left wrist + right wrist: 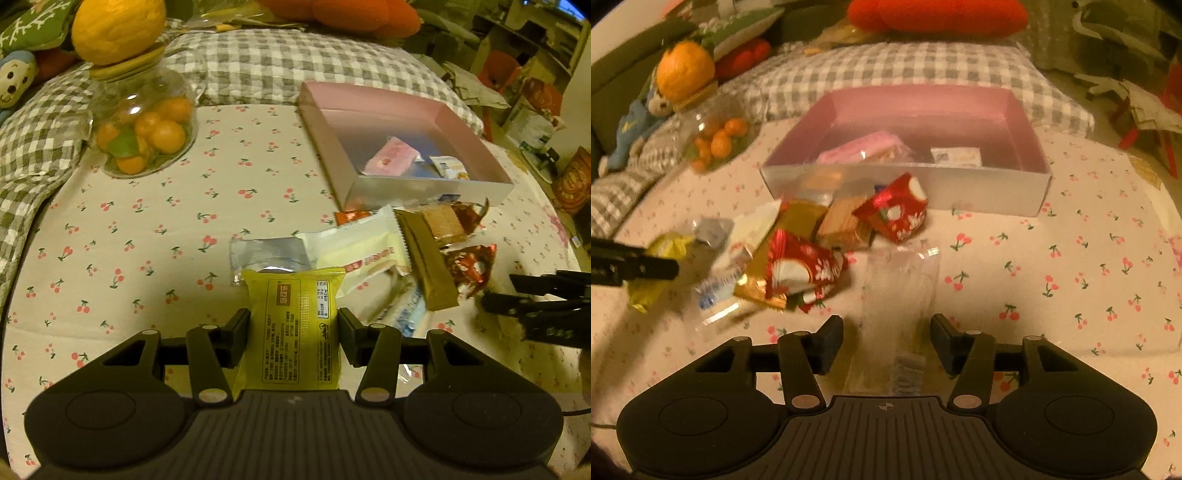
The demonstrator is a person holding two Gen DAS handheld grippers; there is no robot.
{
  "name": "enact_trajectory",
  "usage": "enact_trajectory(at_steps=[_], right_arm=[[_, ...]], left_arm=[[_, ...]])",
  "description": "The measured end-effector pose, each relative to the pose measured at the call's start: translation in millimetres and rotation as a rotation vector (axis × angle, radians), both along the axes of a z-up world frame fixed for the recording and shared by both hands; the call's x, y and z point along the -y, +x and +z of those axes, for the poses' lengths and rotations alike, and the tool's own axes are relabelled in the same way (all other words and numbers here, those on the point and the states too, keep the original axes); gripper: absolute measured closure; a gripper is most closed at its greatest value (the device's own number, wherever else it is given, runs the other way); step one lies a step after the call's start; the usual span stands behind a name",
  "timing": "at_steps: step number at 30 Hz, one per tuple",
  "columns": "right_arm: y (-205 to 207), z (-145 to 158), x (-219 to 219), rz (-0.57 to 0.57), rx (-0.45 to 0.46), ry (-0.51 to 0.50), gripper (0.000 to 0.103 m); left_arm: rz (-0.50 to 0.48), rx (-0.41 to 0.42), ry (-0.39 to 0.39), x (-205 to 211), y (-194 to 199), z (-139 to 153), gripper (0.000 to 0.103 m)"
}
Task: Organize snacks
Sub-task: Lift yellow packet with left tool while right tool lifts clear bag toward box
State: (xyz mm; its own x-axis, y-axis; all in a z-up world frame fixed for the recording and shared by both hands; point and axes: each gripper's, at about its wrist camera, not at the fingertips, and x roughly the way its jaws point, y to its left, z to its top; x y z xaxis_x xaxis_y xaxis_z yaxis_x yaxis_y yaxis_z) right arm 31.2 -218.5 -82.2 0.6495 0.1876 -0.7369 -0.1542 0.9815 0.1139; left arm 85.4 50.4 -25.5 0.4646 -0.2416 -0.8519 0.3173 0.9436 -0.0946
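Note:
My left gripper [293, 326] is shut on a yellow snack packet [291, 295], held just above the cherry-print cloth. Beyond it lies a loose pile: a silver packet [269, 253], a white packet [362, 243], a gold bar [428, 266] and red wrappers [469, 266]. The pink box [369, 98] behind the pile holds a pink packet [391, 157] and a small white one [448, 168]. My right gripper [886, 332] stands open with a blurred clear wrapper [897, 280] between its fingers. Red packets [897, 210] lie ahead of it, in front of the box [960, 190].
A glass jar of small oranges [147, 129] stands at the back left with a large yellow fruit [118, 26] on its lid. A checked pillow [295, 62] and soft toys [639, 118] lie behind. Cherry-print cloth [1071, 258] spreads to the right.

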Motion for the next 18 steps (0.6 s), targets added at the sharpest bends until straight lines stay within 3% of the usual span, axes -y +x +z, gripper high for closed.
enact_trajectory(at_steps=[3,4,6,10,13,18], right_arm=[[-2.4,-2.3,-6.9,-0.001,0.025,-0.062,0.054],[-2.7,-2.4,-7.9,0.0,0.029,-0.068,0.064],[-2.6,-1.4,-7.9,0.006,0.033,-0.072,0.072],[-1.7,2.9,-9.0,-0.002,0.003,-0.08,0.075],[-4.9,14.0,-6.0,-0.013,-0.037,-0.022,0.082],[-10.8,29.9,6.7,-0.038,-0.024,0.036,0.084]], left_arm=[[-0.014,-0.001,0.006,4.0,-1.8,-1.4,0.056],[-0.018,-0.002,0.01,5.4,-2.2,-2.2,0.056],[-0.025,-0.004,0.016,7.0,-2.6,-3.2,0.056],[-0.022,-0.003,0.01,10.6,-2.9,0.0,0.056],[-0.019,0.015,-0.006,14.0,-4.2,6.8,0.056],[-0.02,0.042,-0.013,23.0,-5.1,14.8,0.056]])
